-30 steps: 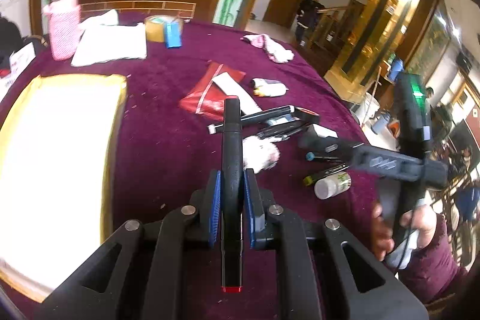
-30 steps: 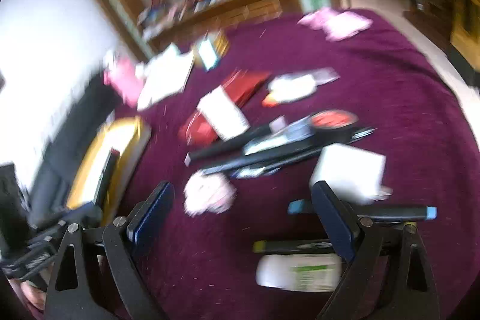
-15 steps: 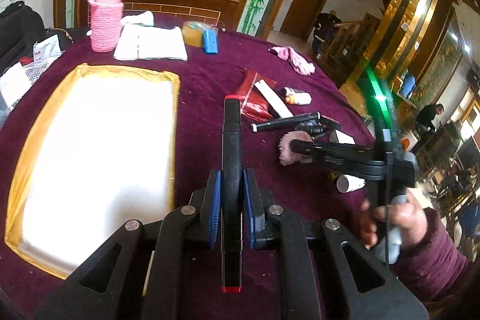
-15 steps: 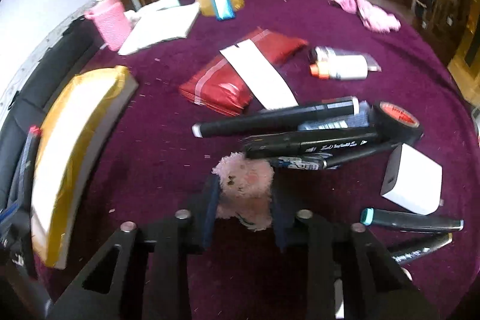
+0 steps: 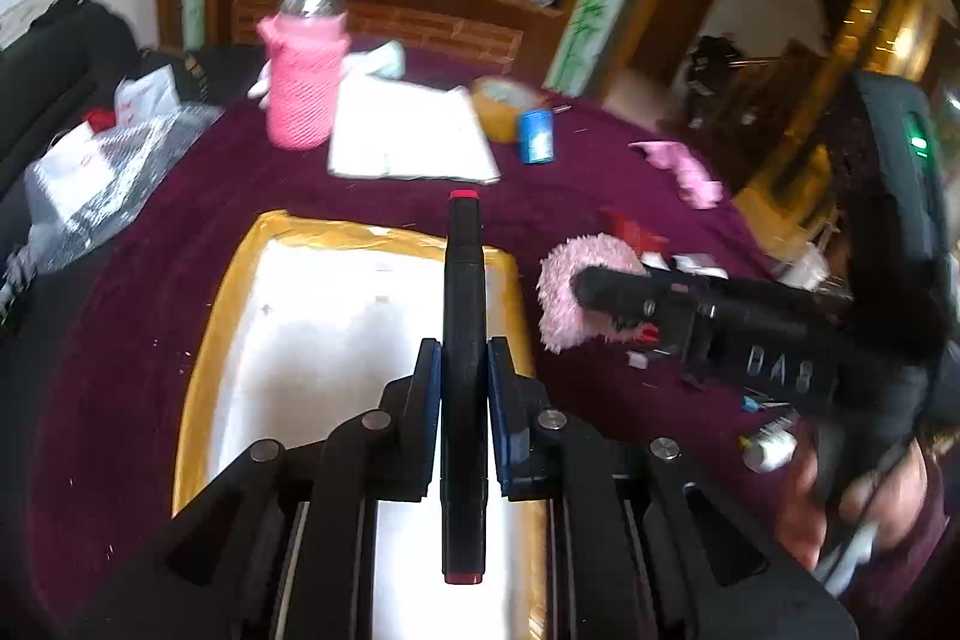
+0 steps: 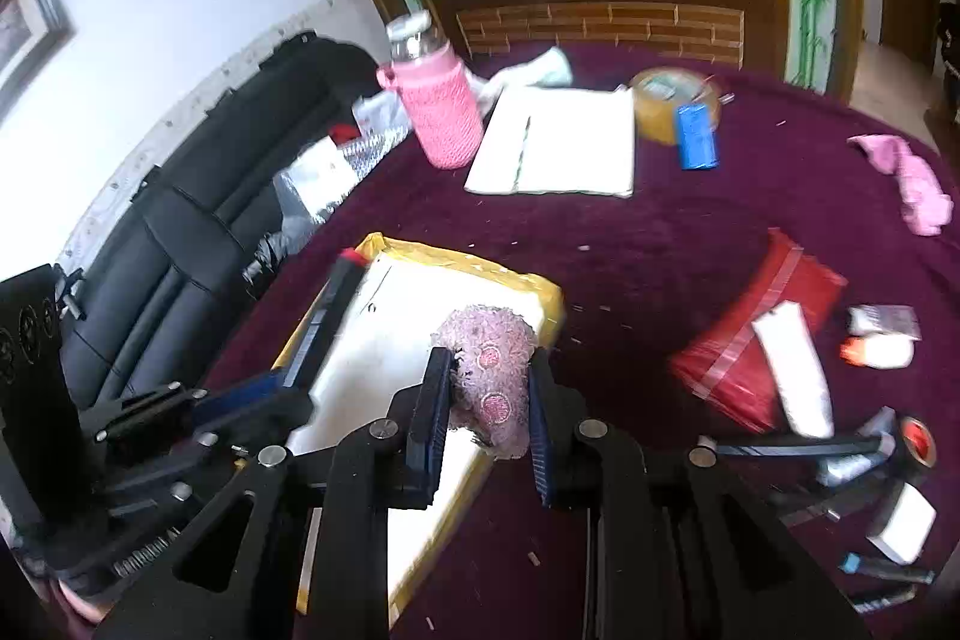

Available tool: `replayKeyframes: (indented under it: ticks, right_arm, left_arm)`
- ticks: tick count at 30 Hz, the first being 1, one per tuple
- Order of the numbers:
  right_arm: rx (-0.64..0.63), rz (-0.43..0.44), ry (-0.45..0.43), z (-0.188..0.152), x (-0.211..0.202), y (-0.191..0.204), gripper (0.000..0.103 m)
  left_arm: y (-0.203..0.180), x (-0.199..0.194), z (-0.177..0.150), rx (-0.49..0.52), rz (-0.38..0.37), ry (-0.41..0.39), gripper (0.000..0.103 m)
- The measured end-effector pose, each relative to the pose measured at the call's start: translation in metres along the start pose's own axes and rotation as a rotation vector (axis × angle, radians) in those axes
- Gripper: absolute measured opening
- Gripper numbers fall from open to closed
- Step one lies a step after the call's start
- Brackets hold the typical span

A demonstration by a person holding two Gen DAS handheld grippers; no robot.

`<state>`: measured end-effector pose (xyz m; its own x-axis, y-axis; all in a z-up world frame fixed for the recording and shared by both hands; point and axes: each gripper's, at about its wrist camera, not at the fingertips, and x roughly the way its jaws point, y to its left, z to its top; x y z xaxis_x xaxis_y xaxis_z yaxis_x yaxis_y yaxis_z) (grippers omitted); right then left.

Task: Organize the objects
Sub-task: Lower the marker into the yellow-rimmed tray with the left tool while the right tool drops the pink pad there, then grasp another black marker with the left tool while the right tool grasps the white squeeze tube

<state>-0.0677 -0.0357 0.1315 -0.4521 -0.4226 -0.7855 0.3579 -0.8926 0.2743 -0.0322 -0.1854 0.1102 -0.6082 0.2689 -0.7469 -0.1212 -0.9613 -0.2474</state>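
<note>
We had the left gripper (image 5: 462, 394) pinching a black marker (image 5: 462, 316) with red caps at both ends, its blue pads (image 5: 427, 382) pressed flat against the barrel. The marker pointed straight forward and hung over the white tray (image 5: 336, 340) with the yellow rim, which lay on the purple tablecloth (image 5: 120, 316).

Our right gripper (image 6: 483, 400) was clamped on a small pink plush toy (image 6: 489, 376), one pad on each side of it. The toy sat above the near right corner of the tray (image 6: 384, 358). In the left view the same toy (image 5: 570, 292) showed just right of the tray, at the tip of the right gripper (image 5: 606, 289).

Behind the tray stood a bottle in a pink knitted sleeve (image 6: 441, 112), a white notebook (image 6: 558, 142), a roll of tape (image 6: 666, 100) and a blue lighter (image 6: 696, 136). To the right lay a red packet (image 6: 762, 334), a pink cloth (image 6: 912, 178) and more markers (image 6: 798, 445).
</note>
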Motion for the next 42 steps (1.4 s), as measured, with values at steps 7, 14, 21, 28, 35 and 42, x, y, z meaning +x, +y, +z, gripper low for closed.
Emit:
replayKeyframes:
  ticks: [7, 14, 21, 28, 35, 42]
  right_arm:
    - [0.015, -0.076, 0.065, 0.004, 0.066, -0.003, 0.021]
    - [0.002, -0.116, 0.060, 0.009, 0.081, -0.010, 0.021]
    - [-0.031, -0.147, 0.043, 0.009, 0.085, -0.001, 0.027]
    - [0.044, -0.091, -0.021, 0.010, 0.068, -0.014, 0.057]
    - [0.096, -0.049, -0.112, 0.003, 0.024, -0.029, 0.058]
    - [0.130, -0.054, -0.137, -0.033, -0.019, -0.063, 0.061]
  left_arm:
    - [0.035, 0.082, 0.010, -0.112, -0.008, 0.134, 0.012]
    - [0.045, 0.115, 0.005, -0.178, -0.045, 0.181, 0.012]
    - [0.054, 0.110, 0.007, -0.241, -0.054, 0.152, 0.012]
    - [0.062, 0.093, 0.001, -0.333, -0.085, 0.085, 0.029]
    - [0.040, 0.084, -0.015, -0.292, -0.035, 0.062, 0.049]
    - [0.030, 0.087, -0.036, -0.284, -0.051, 0.133, 0.050]
